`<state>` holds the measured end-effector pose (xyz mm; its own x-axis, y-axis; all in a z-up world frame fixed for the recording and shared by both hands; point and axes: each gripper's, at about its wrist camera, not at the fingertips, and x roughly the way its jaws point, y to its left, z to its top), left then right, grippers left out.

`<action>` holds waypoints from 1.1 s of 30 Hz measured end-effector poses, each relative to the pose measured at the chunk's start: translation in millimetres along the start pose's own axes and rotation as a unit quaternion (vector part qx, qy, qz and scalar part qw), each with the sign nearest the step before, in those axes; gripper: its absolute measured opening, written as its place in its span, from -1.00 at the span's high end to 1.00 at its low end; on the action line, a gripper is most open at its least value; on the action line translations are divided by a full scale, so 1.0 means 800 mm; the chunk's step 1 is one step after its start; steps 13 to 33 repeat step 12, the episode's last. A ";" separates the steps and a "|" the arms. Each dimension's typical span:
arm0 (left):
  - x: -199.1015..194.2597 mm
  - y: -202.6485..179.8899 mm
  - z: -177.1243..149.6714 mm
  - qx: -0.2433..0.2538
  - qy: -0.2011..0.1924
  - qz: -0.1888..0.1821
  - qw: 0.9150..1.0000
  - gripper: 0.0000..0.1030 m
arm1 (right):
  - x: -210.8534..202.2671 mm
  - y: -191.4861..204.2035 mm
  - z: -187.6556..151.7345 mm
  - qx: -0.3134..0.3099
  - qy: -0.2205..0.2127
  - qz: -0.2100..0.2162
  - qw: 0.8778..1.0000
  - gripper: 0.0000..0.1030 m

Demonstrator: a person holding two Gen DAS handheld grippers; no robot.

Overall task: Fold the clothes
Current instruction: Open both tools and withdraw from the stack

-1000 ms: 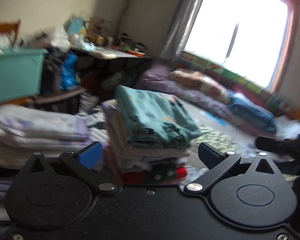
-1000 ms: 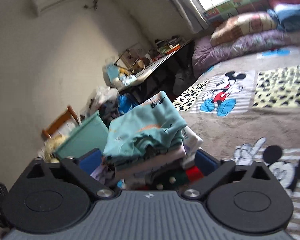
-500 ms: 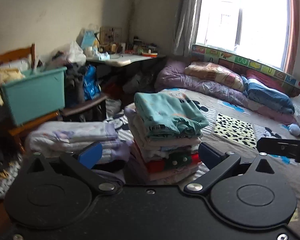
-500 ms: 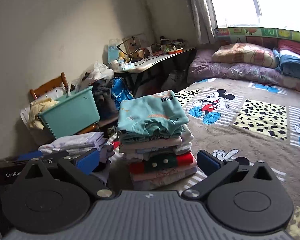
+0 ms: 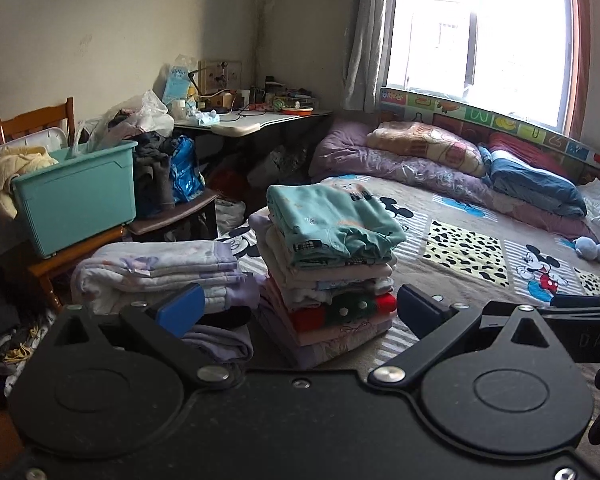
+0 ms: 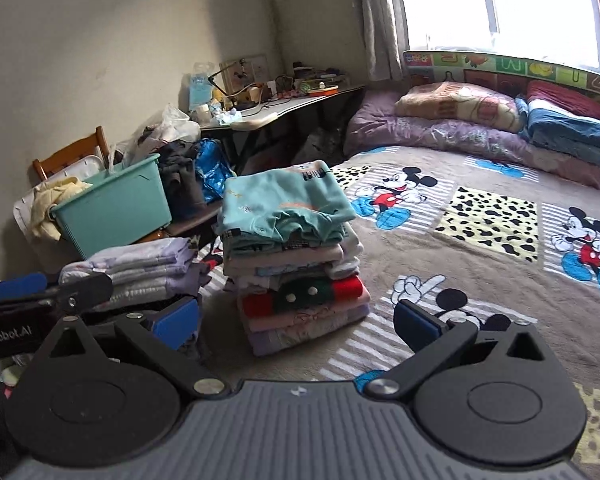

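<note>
A tall stack of folded clothes (image 5: 328,280) stands on the bed, topped by a teal garment (image 5: 332,222); it also shows in the right wrist view (image 6: 296,268). A second, lower pile of folded lilac and white clothes (image 5: 160,270) lies to its left, also in the right wrist view (image 6: 140,268). My left gripper (image 5: 296,312) is open and empty, a little short of the stack. My right gripper (image 6: 296,322) is open and empty, also short of the stack. The left gripper's side shows at the left edge of the right wrist view (image 6: 40,288).
The Mickey Mouse blanket (image 6: 480,240) covers the bed. Rolled quilts and pillows (image 5: 440,160) lie under the window. A teal bin (image 5: 76,196) sits on a wooden chair at left, a cluttered desk (image 5: 252,120) stands behind it, and loose clothes lie on the floor (image 5: 8,344).
Both grippers have drawn back and levelled out, so the stack looks smaller and farther away. Both stay open and empty. The stack has not moved.
</note>
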<state>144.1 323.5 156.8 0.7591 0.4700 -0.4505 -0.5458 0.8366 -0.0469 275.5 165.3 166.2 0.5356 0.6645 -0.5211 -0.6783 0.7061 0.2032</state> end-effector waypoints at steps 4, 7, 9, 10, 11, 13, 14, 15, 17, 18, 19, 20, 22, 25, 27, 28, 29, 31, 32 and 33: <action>-0.003 -0.008 -0.003 0.011 -0.002 0.006 1.000 -1.00 | -0.007 0.004 -0.004 -0.007 0.002 -0.007 1.000 -1.00; -0.005 -0.008 -0.004 0.010 -0.002 0.011 1.000 -1.00 | -0.013 0.007 -0.005 -0.014 0.002 -0.012 1.000 -1.00; -0.008 -0.009 -0.006 0.012 -0.004 0.010 1.000 -1.00 | -0.016 0.009 -0.005 -0.018 -0.001 -0.017 1.000 -1.00; -0.010 -0.009 -0.007 0.014 -0.007 0.006 1.000 -1.00 | -0.018 0.009 -0.004 -0.019 -0.002 -0.018 1.000 -1.00; -0.012 -0.009 -0.008 0.015 -0.008 0.005 1.000 -0.99 | -0.019 0.010 -0.004 -0.020 -0.001 -0.019 1.000 -1.00; -0.013 -0.010 -0.008 0.016 -0.009 0.005 1.000 -0.99 | -0.020 0.010 -0.004 -0.021 -0.001 -0.020 1.000 -1.00; -0.013 -0.010 -0.008 0.016 -0.009 0.005 1.000 -0.99 | -0.020 0.010 -0.004 -0.021 -0.001 -0.020 1.000 -1.00; -0.013 -0.010 -0.008 0.016 -0.009 0.005 1.000 -0.99 | -0.020 0.010 -0.004 -0.021 -0.001 -0.020 1.000 -1.00; -0.013 -0.010 -0.008 0.016 -0.009 0.005 1.000 -0.99 | -0.020 0.010 -0.004 -0.021 -0.001 -0.020 1.000 -1.00; -0.013 -0.010 -0.008 0.016 -0.009 0.005 1.000 -0.99 | -0.020 0.010 -0.004 -0.021 -0.001 -0.020 1.000 -1.00; -0.013 -0.010 -0.008 0.016 -0.009 0.005 1.000 -0.99 | -0.020 0.010 -0.004 -0.021 -0.001 -0.020 1.000 -1.00; -0.013 -0.010 -0.008 0.016 -0.009 0.005 1.000 -0.99 | -0.020 0.010 -0.004 -0.021 -0.001 -0.020 1.000 -1.00; -0.013 -0.010 -0.008 0.016 -0.009 0.005 1.000 -0.99 | -0.020 0.010 -0.004 -0.021 -0.001 -0.020 1.000 -1.00; -0.013 -0.010 -0.008 0.016 -0.009 0.005 1.000 -0.99 | -0.020 0.010 -0.004 -0.021 -0.001 -0.020 1.000 -1.00; -0.013 -0.010 -0.008 0.016 -0.009 0.005 1.000 -0.99 | -0.020 0.010 -0.004 -0.021 -0.001 -0.020 1.000 -1.00; -0.013 -0.010 -0.008 0.016 -0.009 0.005 1.000 -0.99 | -0.020 0.010 -0.004 -0.021 -0.001 -0.020 1.000 -1.00; -0.013 -0.010 -0.008 0.016 -0.009 0.005 1.000 -0.99 | -0.020 0.010 -0.004 -0.021 -0.001 -0.020 1.000 -1.00; -0.013 -0.010 -0.008 0.016 -0.009 0.005 1.000 -0.99 | -0.020 0.010 -0.004 -0.021 -0.001 -0.020 1.000 -1.00; -0.013 -0.010 -0.008 0.016 -0.009 0.005 1.000 -0.99 | -0.020 0.010 -0.004 -0.021 -0.001 -0.020 1.000 -1.00; -0.013 -0.010 -0.008 0.016 -0.009 0.005 1.000 -0.99 | -0.020 0.010 -0.004 -0.021 -0.001 -0.020 1.000 -1.00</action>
